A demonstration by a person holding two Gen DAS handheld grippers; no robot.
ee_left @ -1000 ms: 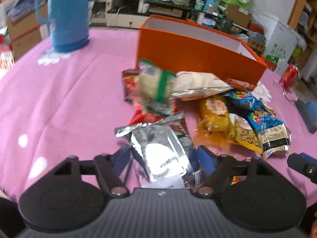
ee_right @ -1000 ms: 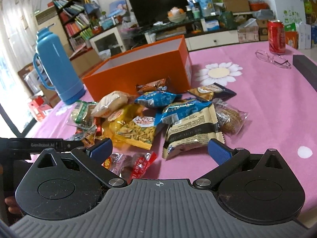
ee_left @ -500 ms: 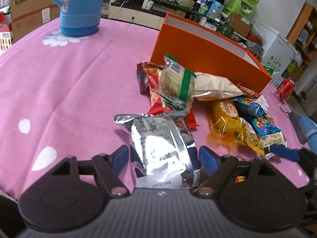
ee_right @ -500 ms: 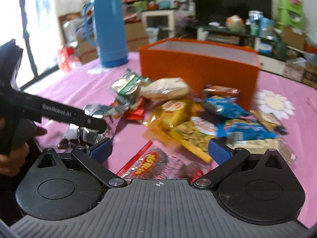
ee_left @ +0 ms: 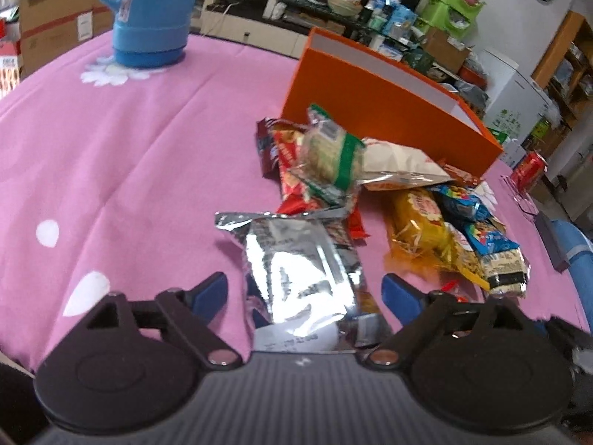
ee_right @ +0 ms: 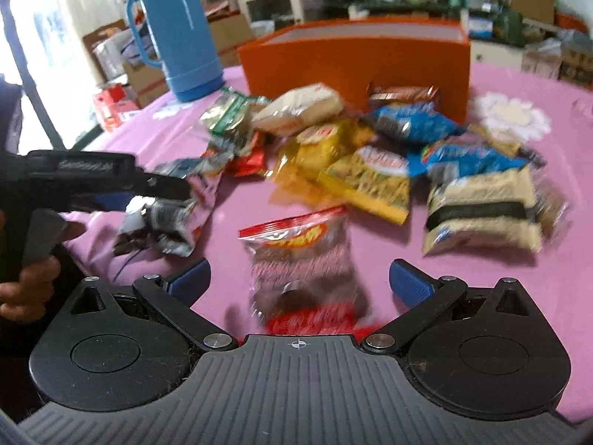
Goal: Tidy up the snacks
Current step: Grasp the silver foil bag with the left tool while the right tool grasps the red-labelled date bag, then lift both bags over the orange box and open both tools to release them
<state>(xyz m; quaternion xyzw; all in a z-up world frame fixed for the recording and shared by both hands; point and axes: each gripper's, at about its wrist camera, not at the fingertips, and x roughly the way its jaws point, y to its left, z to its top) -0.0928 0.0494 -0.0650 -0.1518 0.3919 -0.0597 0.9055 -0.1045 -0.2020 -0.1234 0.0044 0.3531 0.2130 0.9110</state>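
A pile of snack packets lies on the pink tablecloth in front of an open orange box (ee_left: 389, 111), which also shows in the right wrist view (ee_right: 355, 59). My left gripper (ee_left: 305, 291) is open, its fingers on either side of a silver foil packet (ee_left: 300, 263) lying on the cloth. The same gripper is seen from the side in the right wrist view (ee_right: 148, 193). My right gripper (ee_right: 300, 278) is open around a clear packet with red ends (ee_right: 300, 259). Yellow packets (ee_right: 355, 170), blue packets (ee_right: 411, 122) and a green-banded packet (ee_left: 333, 152) lie in the pile.
A blue thermos (ee_left: 152, 11) stands at the back left of the table, and also shows in the right wrist view (ee_right: 181, 33). A red can (ee_left: 528, 167) and glasses (ee_left: 519, 196) are at the far right. Shelves and cardboard boxes surround the table.
My right gripper has swung left and come down over the red-ended packet. My left gripper stayed open around the silver packet, and its view shifted slightly.
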